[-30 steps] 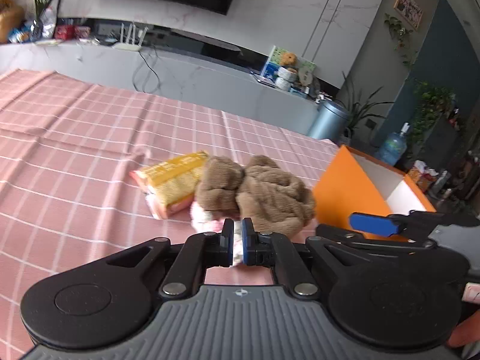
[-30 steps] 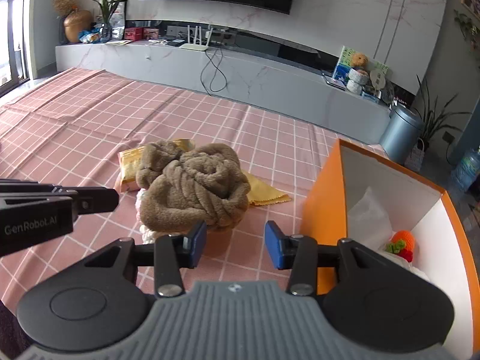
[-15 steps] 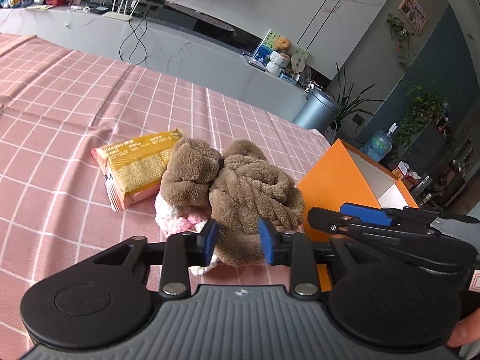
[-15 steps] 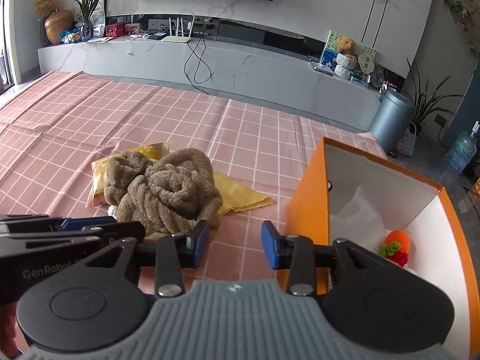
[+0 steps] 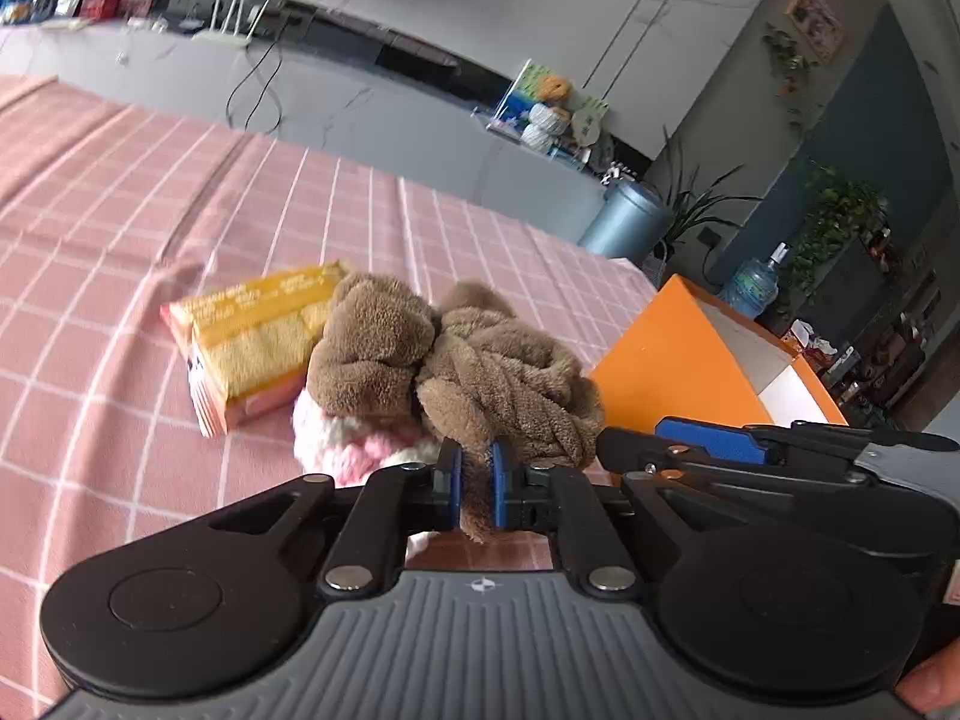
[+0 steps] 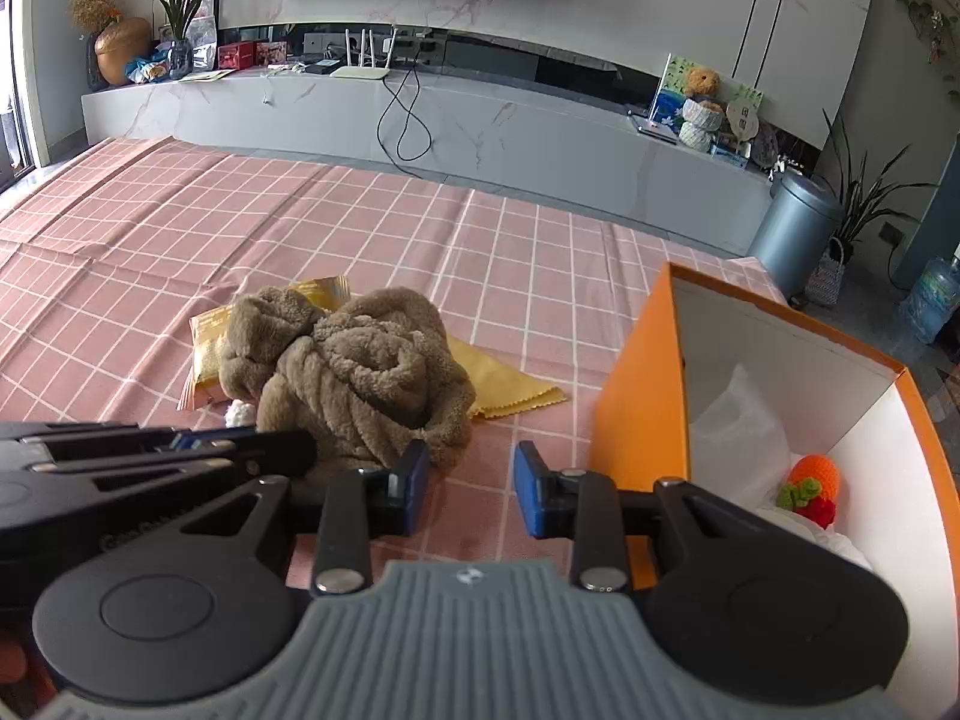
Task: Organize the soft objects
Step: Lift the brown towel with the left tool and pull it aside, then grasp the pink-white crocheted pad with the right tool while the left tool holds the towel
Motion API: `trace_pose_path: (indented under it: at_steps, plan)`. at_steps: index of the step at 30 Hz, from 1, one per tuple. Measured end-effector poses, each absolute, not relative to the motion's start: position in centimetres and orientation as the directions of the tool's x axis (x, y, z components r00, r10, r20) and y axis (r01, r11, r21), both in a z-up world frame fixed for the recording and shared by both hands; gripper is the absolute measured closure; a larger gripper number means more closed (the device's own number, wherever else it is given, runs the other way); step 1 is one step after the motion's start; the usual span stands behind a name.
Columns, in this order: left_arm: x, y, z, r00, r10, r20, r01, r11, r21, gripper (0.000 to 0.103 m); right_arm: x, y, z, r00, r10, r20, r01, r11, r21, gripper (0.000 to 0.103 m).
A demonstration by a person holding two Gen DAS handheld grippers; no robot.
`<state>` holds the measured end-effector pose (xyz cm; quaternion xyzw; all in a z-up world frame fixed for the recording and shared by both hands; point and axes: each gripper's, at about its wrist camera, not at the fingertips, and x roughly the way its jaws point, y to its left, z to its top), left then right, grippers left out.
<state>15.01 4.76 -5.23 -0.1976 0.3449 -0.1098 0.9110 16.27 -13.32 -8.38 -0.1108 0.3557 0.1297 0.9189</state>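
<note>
A knotted brown plush towel (image 5: 480, 372) (image 6: 360, 384) lies on the pink checked tablecloth, partly covering a pink-and-white knitted piece (image 5: 354, 444) (image 6: 240, 414). My left gripper (image 5: 477, 480) is closing, its pads pinching a near fold of the brown plush. My right gripper (image 6: 471, 492) sits just right of the towel and left of the orange box (image 6: 636, 414) (image 5: 678, 372); its jaws are closing with only tablecloth between them. The box holds a white bag (image 6: 738, 426) and an orange knitted toy (image 6: 813, 480).
A yellow snack packet (image 5: 258, 336) (image 6: 210, 348) lies behind the towel on the left, and a yellow cloth (image 6: 510, 384) sticks out on its right. Beyond the table stand a grey TV bench (image 6: 480, 126) and a metal bin (image 6: 792, 228).
The left gripper let go of the pink-and-white knit, opened, and has shut on the brown plush. The right jaws have narrowed a little.
</note>
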Motion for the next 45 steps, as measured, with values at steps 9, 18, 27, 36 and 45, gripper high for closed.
trace_pose_path:
  at_steps: [9,18,27,36,45]
  plan:
    - [11.3,7.0,-1.2,0.780,-0.349,-0.519,0.147,0.909,-0.390,0.096,14.4,-14.1,-7.9,0.720,0.190,-0.667,-0.304,0.951,-0.057,0.071]
    - [7.8,12.6,0.5,0.784,-0.315,-0.534,0.091,0.910,-0.404,0.096,11.7,-11.5,-8.9,0.675,0.272,-0.686,-0.401,0.915,-0.032,0.068]
    - [7.7,15.0,-3.1,0.667,-0.149,-0.730,-0.094,0.955,-0.281,0.089,10.5,-10.2,-9.2,0.664,0.290,-0.689,-0.437,0.898,-0.043,0.065]
    - [6.9,15.2,-2.9,0.707,-0.047,-0.705,-0.221,0.933,-0.284,0.026,10.4,-10.5,-9.4,0.668,0.297,-0.682,-0.429,0.903,-0.028,0.054]
    - [6.8,15.2,-4.3,0.739,-0.024,-0.673,-0.426,0.758,-0.494,0.015,11.2,-9.7,-9.8,0.689,0.341,-0.639,-0.462,0.887,-0.024,0.037]
